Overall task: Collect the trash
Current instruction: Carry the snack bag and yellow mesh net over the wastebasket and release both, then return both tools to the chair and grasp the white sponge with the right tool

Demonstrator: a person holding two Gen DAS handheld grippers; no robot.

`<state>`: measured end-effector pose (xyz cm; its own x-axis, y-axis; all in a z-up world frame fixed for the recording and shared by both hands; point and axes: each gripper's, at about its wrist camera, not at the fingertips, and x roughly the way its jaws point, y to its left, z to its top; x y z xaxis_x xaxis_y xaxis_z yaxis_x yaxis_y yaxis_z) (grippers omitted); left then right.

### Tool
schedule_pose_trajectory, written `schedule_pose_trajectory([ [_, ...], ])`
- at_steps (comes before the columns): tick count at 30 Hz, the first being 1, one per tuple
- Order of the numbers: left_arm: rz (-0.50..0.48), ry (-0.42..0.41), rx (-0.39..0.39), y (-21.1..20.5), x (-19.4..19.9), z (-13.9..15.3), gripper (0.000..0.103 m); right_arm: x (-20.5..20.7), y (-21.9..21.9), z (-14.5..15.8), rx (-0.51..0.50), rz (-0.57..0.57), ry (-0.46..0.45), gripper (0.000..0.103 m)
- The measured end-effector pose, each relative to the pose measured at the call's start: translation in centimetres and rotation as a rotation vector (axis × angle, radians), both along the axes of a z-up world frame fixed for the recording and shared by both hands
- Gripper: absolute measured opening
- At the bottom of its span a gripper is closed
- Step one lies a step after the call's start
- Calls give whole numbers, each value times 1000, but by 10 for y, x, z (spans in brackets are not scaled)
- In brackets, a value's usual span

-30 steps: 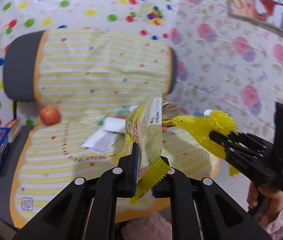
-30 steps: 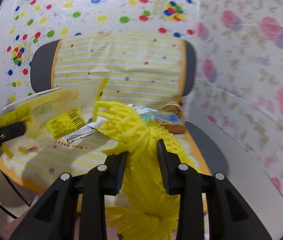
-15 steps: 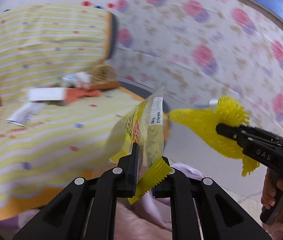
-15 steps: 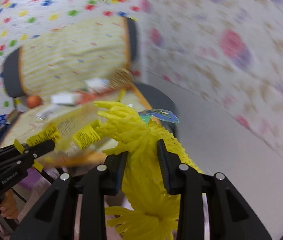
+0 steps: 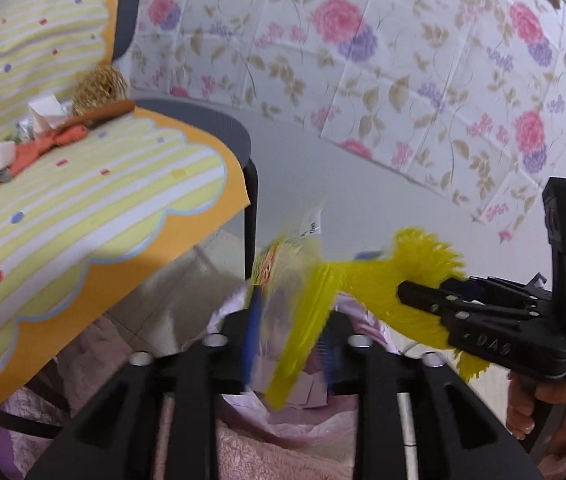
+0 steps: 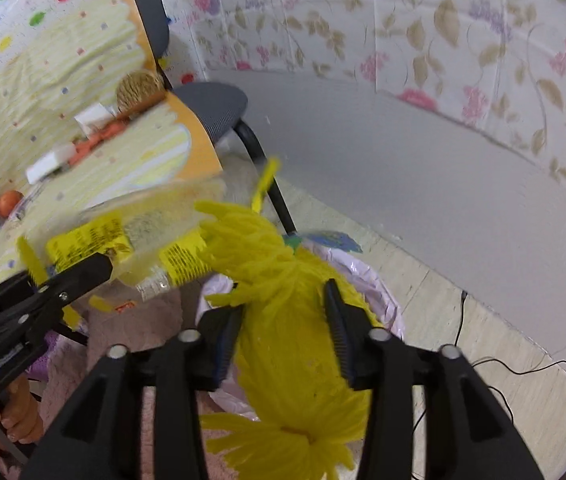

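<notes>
A yellow snack wrapper (image 5: 283,280) shows blurred between the fingers of my left gripper (image 5: 291,328). Its jaws are opening and the pads stand clear of the wrapper. In the right wrist view the wrapper (image 6: 123,240) hangs at the left gripper's (image 6: 103,268) tip. My right gripper (image 6: 283,320) holds a yellow foam net (image 6: 267,256). Its jaws are opening too, but the net still fills the gap and touches both pads. From the left wrist view the right gripper (image 5: 407,294) and net (image 5: 423,264) are on the right. A pink trash bag (image 6: 367,280) lies open under both grippers.
A grey chair draped in a yellow striped cloth (image 5: 83,200) stands to the left. It carries a gold scrubber ball (image 5: 99,86), a white box (image 6: 49,162) and an orange fruit (image 6: 7,202). A black cable (image 6: 503,364) runs over the floor by the floral wall.
Both grippers swung right, away from the chair seat, and tilted down over the pink bag. Both pairs of jaws have spread. The wrapper now sits loose between the left fingers.
</notes>
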<state>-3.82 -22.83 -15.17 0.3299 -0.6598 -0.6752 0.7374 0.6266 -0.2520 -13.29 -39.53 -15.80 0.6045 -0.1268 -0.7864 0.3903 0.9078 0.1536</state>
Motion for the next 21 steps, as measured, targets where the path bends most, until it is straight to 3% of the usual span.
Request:
schedule_pose_trajectory([
  [3, -3, 22, 13, -5, 5, -5, 54, 7, -7, -7, 36, -12, -2, 55],
  [6, 9, 6, 4, 1, 6, 0, 59, 9, -9, -8, 54, -20, 1, 57],
  [15, 196, -170, 2, 67, 9, 42, 65, 12, 8, 42, -5, 36, -138, 57],
  [18, 264, -186, 7, 94, 12, 48, 65, 20, 25, 58, -13, 100, -193, 57],
  [21, 340, -182, 5, 122, 18, 52, 65, 44, 50, 70, 19, 198, -177, 57],
])
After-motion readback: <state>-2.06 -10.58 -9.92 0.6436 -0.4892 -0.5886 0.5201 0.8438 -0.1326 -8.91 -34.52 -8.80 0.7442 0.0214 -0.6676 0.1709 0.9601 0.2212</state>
